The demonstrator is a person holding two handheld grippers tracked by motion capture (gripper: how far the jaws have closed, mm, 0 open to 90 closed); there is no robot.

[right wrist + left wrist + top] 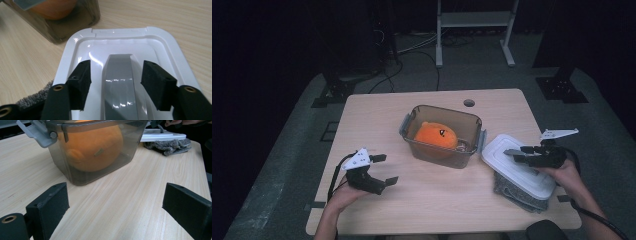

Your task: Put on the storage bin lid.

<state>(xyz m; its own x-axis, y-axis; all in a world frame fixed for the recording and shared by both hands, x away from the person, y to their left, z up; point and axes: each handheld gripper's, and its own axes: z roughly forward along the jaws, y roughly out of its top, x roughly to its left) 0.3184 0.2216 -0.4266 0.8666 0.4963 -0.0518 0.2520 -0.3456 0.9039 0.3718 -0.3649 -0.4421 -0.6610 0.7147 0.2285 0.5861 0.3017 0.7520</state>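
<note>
White lid with grey arched handle lies flat, top side up, on a grey cloth near the table's right edge, just right of the container. Smoky clear plastic container sits open mid-table, grey latches hanging at its ends, orange plush inside.
</note>
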